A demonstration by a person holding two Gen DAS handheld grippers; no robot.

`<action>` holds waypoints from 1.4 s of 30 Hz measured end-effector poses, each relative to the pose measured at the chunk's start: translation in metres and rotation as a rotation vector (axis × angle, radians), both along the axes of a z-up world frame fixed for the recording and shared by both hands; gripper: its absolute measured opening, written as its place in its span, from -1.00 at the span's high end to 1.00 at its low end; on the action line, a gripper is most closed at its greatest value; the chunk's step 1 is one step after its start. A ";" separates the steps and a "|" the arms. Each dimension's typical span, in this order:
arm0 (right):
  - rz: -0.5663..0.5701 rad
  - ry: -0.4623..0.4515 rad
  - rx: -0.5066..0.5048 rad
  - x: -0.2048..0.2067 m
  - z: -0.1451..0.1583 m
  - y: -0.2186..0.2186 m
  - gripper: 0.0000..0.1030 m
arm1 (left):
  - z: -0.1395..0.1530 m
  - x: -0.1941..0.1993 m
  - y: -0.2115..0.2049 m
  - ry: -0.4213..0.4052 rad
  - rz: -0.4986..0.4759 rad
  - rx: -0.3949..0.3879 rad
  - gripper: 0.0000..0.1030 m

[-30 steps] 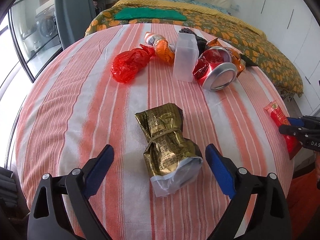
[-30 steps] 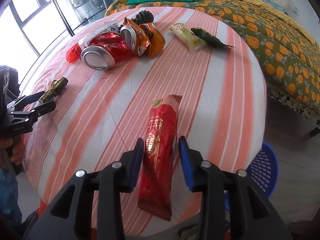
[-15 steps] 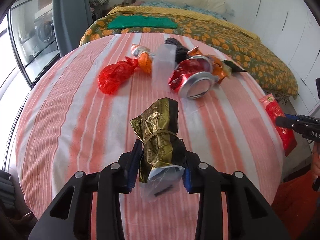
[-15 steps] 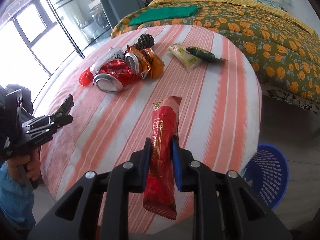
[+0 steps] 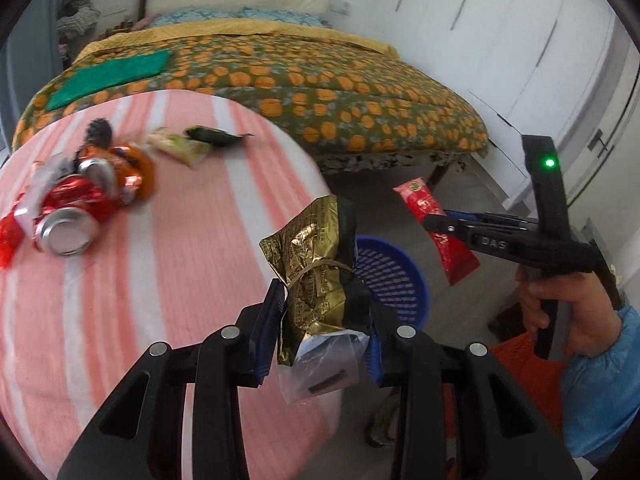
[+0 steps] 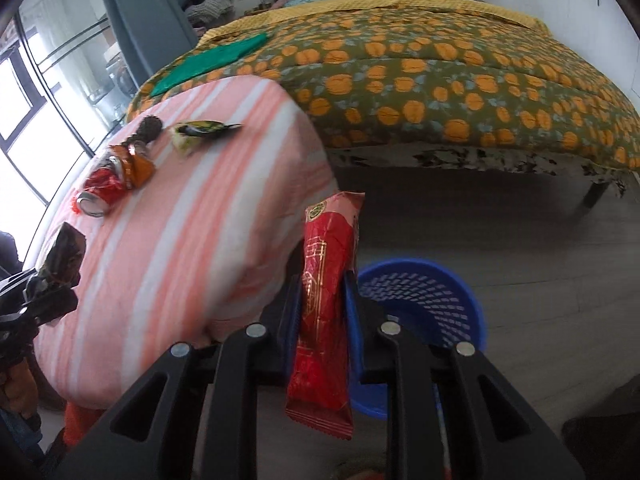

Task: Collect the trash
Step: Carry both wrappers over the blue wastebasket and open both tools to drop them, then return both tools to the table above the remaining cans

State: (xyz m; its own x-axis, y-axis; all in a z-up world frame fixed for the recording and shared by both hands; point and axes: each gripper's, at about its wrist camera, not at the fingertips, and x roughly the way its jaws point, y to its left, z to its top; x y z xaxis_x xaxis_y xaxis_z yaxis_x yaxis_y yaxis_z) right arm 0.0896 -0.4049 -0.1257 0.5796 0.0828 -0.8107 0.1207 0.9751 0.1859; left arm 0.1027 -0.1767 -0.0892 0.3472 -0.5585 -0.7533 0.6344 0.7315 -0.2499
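Two pieces lifted off the surface (image 5: pixel 120 320), neither dropped yet; left gripper (image 5: pixel 322 322) clamped on the gold foil packet (image 5: pixel 316 276), right gripper (image 6: pixel 320 304) closed tight on the red wrapper (image 6: pixel 326 304), both near the blue basket (image 6: pixel 424 300) on the floor; crushed cans (image 5: pixel 72 208) and green wrappers (image 5: pixel 192 142) remain toward the surface's far edge; the surface's edge crowds the basket.

Gold packet (image 5: pixel 320 276) and red wrapper (image 6: pixel 326 312), newly clamped, now off table toward blue basket (image 6: pixel 440 292).

Ahead of the tool stands a bed (image 6: pixel 440 64) with an orange-patterned cover; a green cloth (image 6: pixel 208 62) lies on its left part.
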 end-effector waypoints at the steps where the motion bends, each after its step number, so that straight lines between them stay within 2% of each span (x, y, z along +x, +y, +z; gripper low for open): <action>1: -0.018 0.012 -0.010 -0.001 -0.007 -0.012 0.62 | -0.003 -0.003 -0.019 0.007 -0.027 0.005 0.31; 4: -0.065 0.038 -0.013 -0.005 -0.026 -0.043 0.62 | -0.016 -0.012 -0.072 0.022 -0.096 0.023 0.30; 8: -0.114 0.065 0.004 -0.008 -0.051 -0.080 0.62 | -0.047 -0.010 -0.132 0.048 -0.130 0.073 0.30; 16: -0.162 0.085 0.110 -0.003 -0.088 -0.130 0.61 | -0.116 0.012 -0.205 0.085 -0.128 0.141 0.24; 18: -0.154 0.097 0.127 0.000 -0.095 -0.133 0.53 | -0.129 0.018 -0.214 0.075 -0.117 0.158 0.05; 19: -0.157 0.109 0.134 0.002 -0.100 -0.135 0.34 | -0.136 0.021 -0.219 0.073 -0.110 0.174 -0.21; 20: -0.166 0.115 0.134 0.004 -0.103 -0.137 0.03 | -0.139 0.025 -0.221 0.067 -0.102 0.184 -0.28; 21: -0.180 0.119 0.134 0.004 -0.107 -0.140 -0.07 | -0.141 0.026 -0.222 0.063 -0.095 0.192 -0.29; 24: -0.206 0.121 0.155 0.004 -0.110 -0.146 -0.12 | -0.133 0.026 -0.216 0.046 -0.082 0.170 -0.48; 26: -0.215 0.104 0.145 0.001 -0.105 -0.148 -0.26 | -0.122 0.022 -0.210 0.012 -0.075 0.141 -0.66; 32: -0.275 0.023 0.090 -0.006 -0.080 -0.140 -0.64 | -0.078 -0.002 -0.177 -0.064 -0.082 0.055 -0.85; 37: -0.284 -0.097 -0.001 -0.014 -0.048 -0.114 -0.67 | -0.053 -0.009 -0.131 -0.068 -0.030 0.021 -0.87; 42: -0.242 -0.214 -0.097 -0.022 -0.021 -0.076 -0.67 | -0.040 -0.006 -0.074 -0.107 0.072 0.054 -0.88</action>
State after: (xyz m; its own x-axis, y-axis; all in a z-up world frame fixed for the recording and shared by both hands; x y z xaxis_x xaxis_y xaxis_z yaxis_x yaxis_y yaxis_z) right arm 0.0673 -0.4805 -0.1467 0.7312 -0.1491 -0.6656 0.3189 0.9374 0.1403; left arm 0.0968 -0.2506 -0.1288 0.4651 -0.4885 -0.7383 0.6004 0.7869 -0.1424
